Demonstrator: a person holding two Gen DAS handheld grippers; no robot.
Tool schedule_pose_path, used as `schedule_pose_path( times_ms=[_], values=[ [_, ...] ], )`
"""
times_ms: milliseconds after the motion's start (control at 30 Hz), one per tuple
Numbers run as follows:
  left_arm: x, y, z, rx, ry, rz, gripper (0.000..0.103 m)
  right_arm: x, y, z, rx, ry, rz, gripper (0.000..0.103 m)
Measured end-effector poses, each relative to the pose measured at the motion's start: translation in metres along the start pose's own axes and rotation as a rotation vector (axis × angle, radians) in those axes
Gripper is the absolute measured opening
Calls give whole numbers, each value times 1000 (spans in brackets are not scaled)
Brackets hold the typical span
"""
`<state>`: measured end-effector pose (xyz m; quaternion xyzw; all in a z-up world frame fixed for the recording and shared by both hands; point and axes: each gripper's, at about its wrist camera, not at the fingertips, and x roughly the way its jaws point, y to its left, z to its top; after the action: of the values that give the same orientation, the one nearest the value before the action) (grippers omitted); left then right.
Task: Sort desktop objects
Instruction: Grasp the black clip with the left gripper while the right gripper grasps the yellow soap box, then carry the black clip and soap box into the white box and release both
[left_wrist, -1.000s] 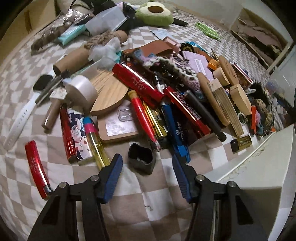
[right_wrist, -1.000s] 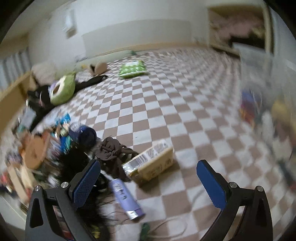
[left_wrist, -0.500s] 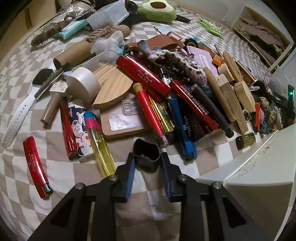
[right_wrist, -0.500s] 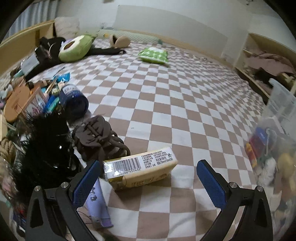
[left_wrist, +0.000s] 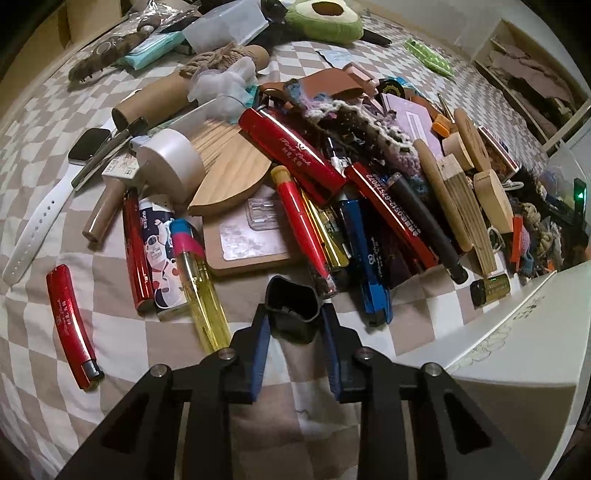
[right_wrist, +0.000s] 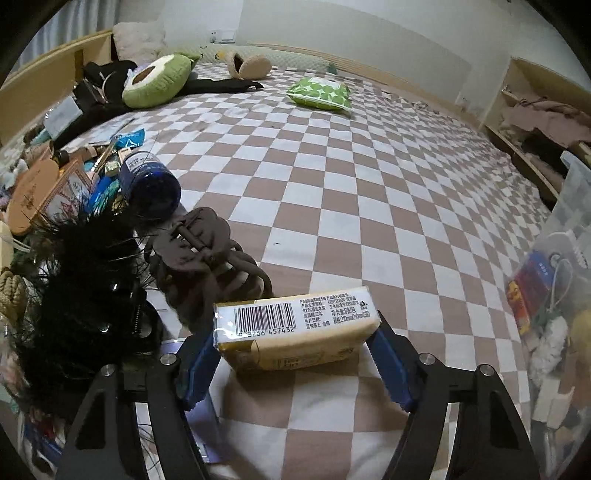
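Observation:
In the left wrist view my left gripper (left_wrist: 293, 325) is shut on a small black cap (left_wrist: 292, 304) lying on the checked cloth, just in front of a big pile of red, blue and yellow pens and lighters (left_wrist: 321, 192). In the right wrist view my right gripper (right_wrist: 295, 343) has closed in on a yellow tissue pack with a barcode (right_wrist: 295, 325); both blue pads (right_wrist: 199, 363) touch its ends. A brown hair claw (right_wrist: 207, 254) lies just behind the pack.
A white box (left_wrist: 524, 332) stands at the right of the left gripper. A black feathery thing (right_wrist: 85, 280), a blue jar (right_wrist: 153, 184) and a clear bin with small items (right_wrist: 554, 295) flank the right gripper. An avocado plush (right_wrist: 155, 79) lies far back.
My left gripper moved forward and closed on the black cap. My right gripper moved forward to the tissue pack and its fingers narrowed onto the pack's ends.

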<state>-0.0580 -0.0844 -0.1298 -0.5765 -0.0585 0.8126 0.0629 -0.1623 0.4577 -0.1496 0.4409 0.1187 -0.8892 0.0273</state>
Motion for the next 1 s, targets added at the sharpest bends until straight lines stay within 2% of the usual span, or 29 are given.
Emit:
schedule_pose_path(
  times_ms=[367, 600, 800, 1000],
  values=[
    [-10, 2, 1, -11, -23, 3, 27, -7, 7, 1, 123, 50, -8, 75],
    [-21, 1, 3, -7, -62, 10, 27, -25, 2, 2, 263, 52, 31, 75],
    [-37, 0, 9, 6, -113, 29, 27, -60, -6, 17, 386, -22, 80, 75],
    [-70, -14, 17, 38, -226, 28, 27, -108, -5, 39, 465, -151, 167, 75]
  ],
)
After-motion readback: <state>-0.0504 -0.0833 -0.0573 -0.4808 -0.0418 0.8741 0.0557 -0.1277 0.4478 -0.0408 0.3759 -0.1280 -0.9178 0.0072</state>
